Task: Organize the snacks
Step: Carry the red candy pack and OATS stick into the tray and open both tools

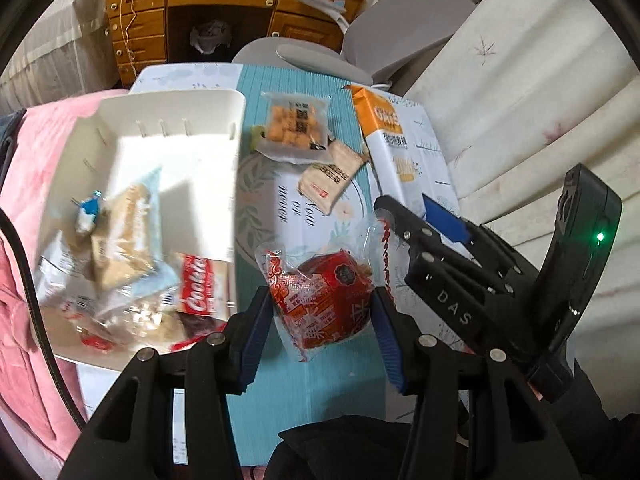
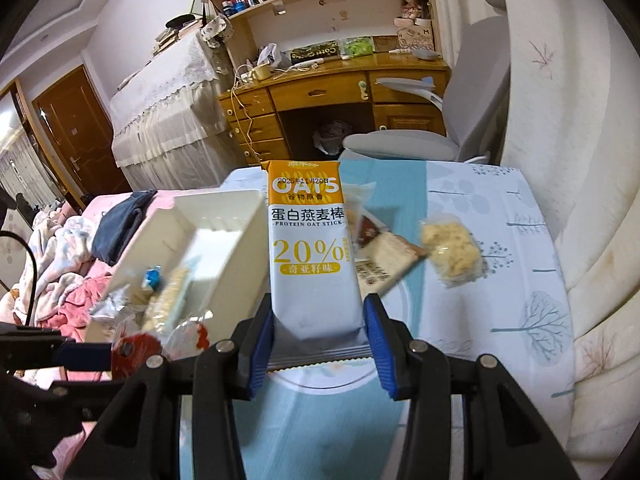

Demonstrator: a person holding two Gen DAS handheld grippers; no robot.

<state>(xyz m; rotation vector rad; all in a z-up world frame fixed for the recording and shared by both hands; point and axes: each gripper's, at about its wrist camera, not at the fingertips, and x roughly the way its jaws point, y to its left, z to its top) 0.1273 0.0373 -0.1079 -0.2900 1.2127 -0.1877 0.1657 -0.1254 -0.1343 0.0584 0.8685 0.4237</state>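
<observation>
My left gripper (image 1: 320,332) is shut on a red snack packet (image 1: 320,300) in clear wrap, held above the table just right of the white bin (image 1: 180,148). The bin holds several snacks, a red cookie packet (image 1: 198,288) among them. My right gripper (image 2: 318,340) is shut on the bottom end of a white and orange oat stick pack (image 2: 310,248), which stands upright in its jaws. In the left wrist view that pack (image 1: 390,148) and the right gripper (image 1: 424,220) show at the right. The white bin (image 2: 224,240) lies left of the pack.
On the patterned tablecloth (image 1: 304,380) lie a clear bag of orange cubes (image 1: 294,128) and a beige cracker packet (image 1: 330,178). The right wrist view shows a pale crumbly snack bag (image 2: 452,254) and a brown packet (image 2: 384,252). A grey chair (image 2: 404,146), a wooden desk and a pink blanket surround the table.
</observation>
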